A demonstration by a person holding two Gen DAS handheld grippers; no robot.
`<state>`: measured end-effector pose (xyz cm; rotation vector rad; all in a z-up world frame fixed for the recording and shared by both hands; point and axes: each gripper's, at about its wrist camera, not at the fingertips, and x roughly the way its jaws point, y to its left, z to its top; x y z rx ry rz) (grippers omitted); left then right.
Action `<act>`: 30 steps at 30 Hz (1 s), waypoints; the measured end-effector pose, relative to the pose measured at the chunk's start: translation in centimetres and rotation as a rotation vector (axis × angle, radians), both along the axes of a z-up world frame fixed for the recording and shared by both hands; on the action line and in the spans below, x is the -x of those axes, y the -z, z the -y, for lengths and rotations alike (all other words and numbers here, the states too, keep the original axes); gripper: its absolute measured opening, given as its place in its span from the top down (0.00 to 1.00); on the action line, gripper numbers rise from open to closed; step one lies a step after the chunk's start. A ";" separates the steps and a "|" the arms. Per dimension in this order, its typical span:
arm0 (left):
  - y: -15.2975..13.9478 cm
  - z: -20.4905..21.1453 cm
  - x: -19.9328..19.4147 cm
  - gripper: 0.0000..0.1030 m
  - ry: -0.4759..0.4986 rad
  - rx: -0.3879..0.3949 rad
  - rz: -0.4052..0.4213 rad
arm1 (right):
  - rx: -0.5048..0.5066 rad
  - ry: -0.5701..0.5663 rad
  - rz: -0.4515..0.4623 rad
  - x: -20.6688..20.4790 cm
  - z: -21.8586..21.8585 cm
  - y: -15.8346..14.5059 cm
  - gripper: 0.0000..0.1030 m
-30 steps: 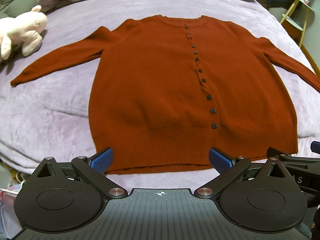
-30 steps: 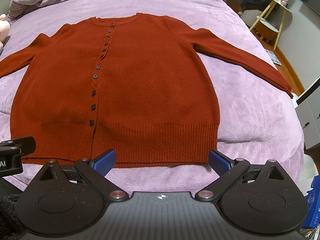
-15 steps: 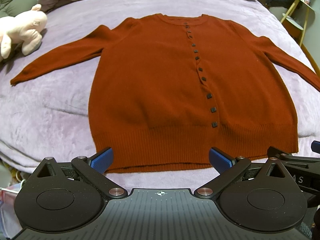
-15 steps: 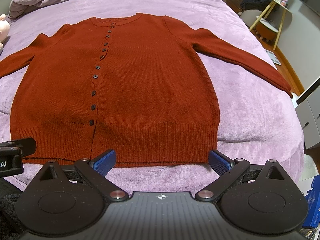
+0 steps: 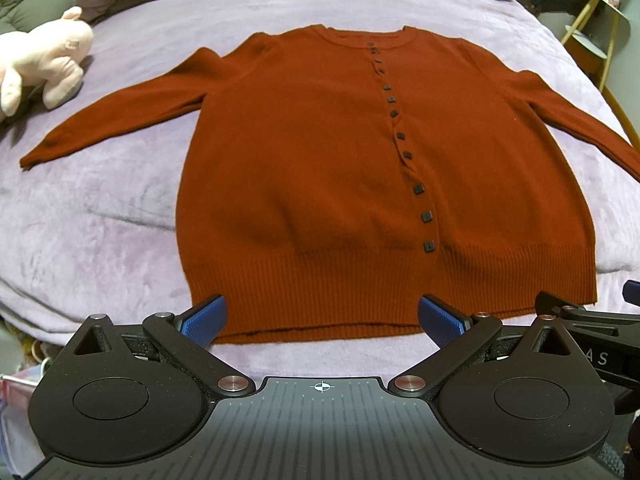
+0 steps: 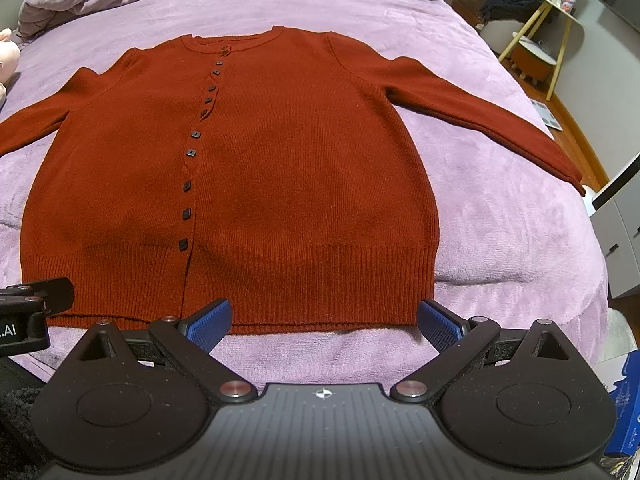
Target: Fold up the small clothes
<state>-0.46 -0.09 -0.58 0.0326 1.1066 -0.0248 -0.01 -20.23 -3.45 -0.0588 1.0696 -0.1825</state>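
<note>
On plush purple blanket (image 5: 100,216), ribbed-hem cardigan (image 5: 320,184)

Dim, warm indoor light, soft shadows, sharp focus centrally, with strong fisheye bending and darkened corners at the edges.

cardigan (image 5: 320,184): matt knit wool-like, ribbed hem | blanket (image 5: 100,220): plush fleece | toy (image 5: 44,60): soft plush | gripper pads (image 6: 208,322): textured blue rubber-like

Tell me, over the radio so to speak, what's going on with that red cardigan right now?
Left gripper open, right gripper open, both empty at the hem. Cardigan flat, buttoned, sleeves spread, unfolded. Plush toy lies clear of it.
</note>
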 end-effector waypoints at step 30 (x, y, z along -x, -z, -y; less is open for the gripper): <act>0.2 0.0 0.2 0.00 -0.001 0.002 -0.010 | -0.007 -0.001 0.002 0.2 0.1 -0.2 0.04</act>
